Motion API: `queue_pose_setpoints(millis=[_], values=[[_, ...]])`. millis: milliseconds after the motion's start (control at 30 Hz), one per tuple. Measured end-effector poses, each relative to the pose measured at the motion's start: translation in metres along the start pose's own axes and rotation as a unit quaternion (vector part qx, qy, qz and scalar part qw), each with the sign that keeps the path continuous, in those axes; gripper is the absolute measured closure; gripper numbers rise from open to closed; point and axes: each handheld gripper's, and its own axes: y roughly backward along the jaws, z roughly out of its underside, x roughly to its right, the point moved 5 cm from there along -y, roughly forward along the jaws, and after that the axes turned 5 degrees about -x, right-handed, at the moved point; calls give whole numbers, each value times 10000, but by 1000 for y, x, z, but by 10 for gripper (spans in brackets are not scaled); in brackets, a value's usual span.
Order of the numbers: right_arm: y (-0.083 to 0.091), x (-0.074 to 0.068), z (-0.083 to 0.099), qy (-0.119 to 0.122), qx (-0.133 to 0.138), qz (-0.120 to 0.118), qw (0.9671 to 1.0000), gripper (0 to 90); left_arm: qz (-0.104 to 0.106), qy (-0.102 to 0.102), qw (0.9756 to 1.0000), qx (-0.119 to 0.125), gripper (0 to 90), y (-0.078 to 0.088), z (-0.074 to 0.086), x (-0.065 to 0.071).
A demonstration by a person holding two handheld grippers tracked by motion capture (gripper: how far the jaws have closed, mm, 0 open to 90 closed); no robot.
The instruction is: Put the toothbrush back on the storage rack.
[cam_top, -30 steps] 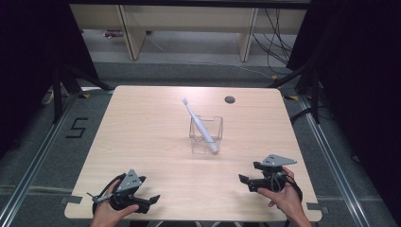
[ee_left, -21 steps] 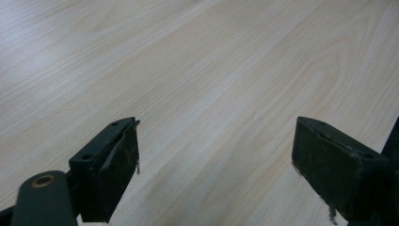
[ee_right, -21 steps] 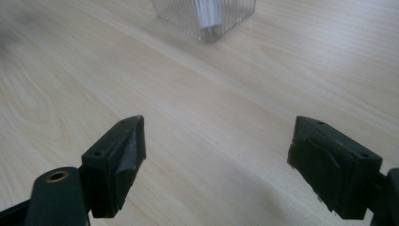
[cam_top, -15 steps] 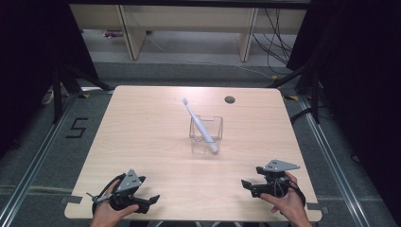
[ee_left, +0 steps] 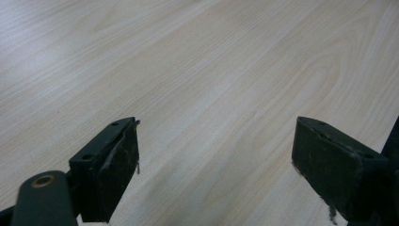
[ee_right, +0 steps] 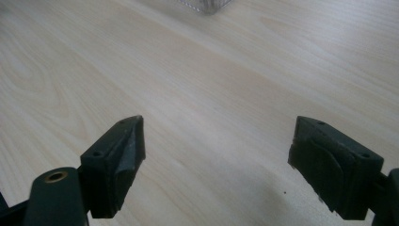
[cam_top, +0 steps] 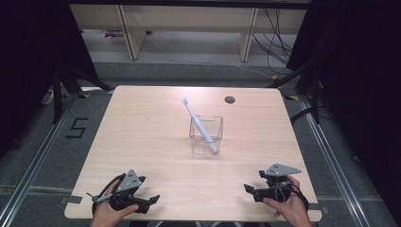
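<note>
Right gripper [cam_top: 251, 190] has drawn back to the near right edge, jaws spread, empty. Left gripper [cam_top: 150, 200] likewise spread. Toothbrush [cam_top: 200, 125] leans in clear cup [cam_top: 206, 135], table [cam_top: 142, 137] centre; placement looks complete.

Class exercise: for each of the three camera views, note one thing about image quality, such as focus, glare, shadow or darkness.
High view: the table is evenly lit, its surroundings fall into near black, and the clear container with the toothbrush looks soft. Left gripper view: pale glare on the wood at top left, jaws open and fairly sharp. Right gripper view: the container at the top edge is blurred.
</note>
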Motion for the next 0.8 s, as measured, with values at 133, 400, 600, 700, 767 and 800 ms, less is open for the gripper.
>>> queue_pose_setpoints(millis=[133,400,600,700,767,800], values=[[1,2,2,154,-13,45,9999,188,18,17,10000,11,148,-2,0,0],[4,3,7,173,-92,133,9997,180,15,1,10000,-8,148,-1,0,0],[3,1,10,442,-76,133,9989,162,15,-9,10000,-17,148,-1,0,0],[5,-6,13,59,-228,83,9997,162,82,85,9999,71,148,-1,-1,3],[3,-1,12,442,-145,129,9988,161,75,78,9999,66,148,-1,-1,2],[4,-1,13,419,-151,128,9989,161,76,78,9999,67,148,-1,-1,2]])
